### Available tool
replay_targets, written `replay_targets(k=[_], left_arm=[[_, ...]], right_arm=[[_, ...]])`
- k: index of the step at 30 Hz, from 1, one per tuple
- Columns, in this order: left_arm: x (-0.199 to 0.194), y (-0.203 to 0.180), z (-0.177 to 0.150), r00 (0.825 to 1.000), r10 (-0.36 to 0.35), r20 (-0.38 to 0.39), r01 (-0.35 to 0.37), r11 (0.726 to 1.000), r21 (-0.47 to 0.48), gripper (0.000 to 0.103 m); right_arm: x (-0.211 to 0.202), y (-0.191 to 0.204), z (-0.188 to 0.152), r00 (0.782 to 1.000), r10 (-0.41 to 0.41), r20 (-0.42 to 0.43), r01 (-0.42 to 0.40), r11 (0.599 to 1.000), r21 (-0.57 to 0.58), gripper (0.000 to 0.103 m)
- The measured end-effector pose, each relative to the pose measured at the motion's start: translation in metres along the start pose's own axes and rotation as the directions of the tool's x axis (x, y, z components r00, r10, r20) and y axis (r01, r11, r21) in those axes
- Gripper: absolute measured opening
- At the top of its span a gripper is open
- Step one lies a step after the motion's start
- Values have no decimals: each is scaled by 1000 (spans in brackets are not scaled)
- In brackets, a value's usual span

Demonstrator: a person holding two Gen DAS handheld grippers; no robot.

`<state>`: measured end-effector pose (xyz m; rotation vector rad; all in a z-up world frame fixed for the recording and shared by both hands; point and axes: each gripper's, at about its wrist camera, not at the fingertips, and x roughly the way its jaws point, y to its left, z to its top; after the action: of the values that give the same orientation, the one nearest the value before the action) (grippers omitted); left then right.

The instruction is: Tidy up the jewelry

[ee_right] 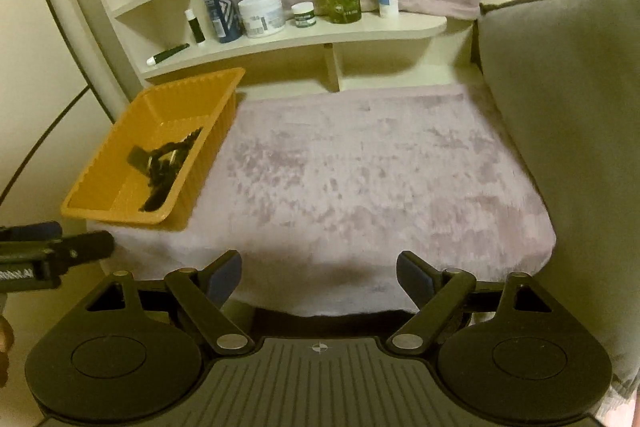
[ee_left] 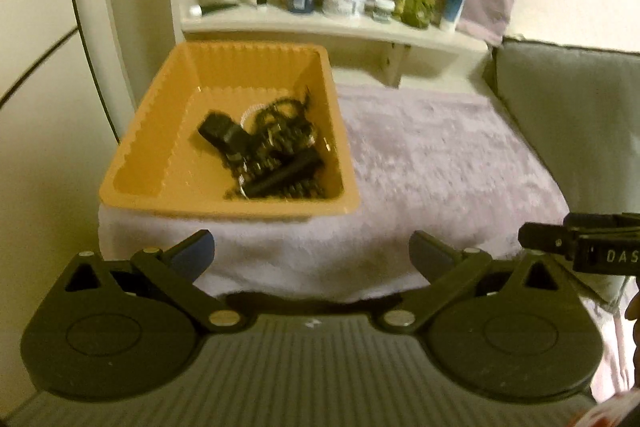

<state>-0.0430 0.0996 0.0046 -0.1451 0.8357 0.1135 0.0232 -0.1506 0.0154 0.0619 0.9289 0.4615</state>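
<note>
We hold both tongs wide open and empty over the near edge of the surface (ee_right: 380, 167). The jewelry (ee_left: 268, 151) lies tangled in the orange tray (ee_left: 132, 151), ahead of the left tongs (ee_left: 312, 255) and well left of the right tongs (ee_right: 319, 277).

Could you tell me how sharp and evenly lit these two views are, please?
Left wrist view: motion-smeared, with the shelf bottles soft and the dark tangled jewelry in the orange ribbed plastic basket hard to separate. Right wrist view: crisper shelf, smeared fluffy lilac blanket. Both: warm dim light, bowed fisheye edges, dark corners.
</note>
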Motion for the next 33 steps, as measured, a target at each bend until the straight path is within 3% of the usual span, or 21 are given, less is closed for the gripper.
replay_targets(k=[14,33], left_arm=[[4,-30,-22,999,3,-41,-3,1000,6,103],[7,-33,-21,999,11,-46,-10,1000,14,103]], right_arm=[[-9,-4,-21,999,-40,-10,40,999,-12,84],[-9,-5,-21,999,-45,-14,45,999,-17,84]])
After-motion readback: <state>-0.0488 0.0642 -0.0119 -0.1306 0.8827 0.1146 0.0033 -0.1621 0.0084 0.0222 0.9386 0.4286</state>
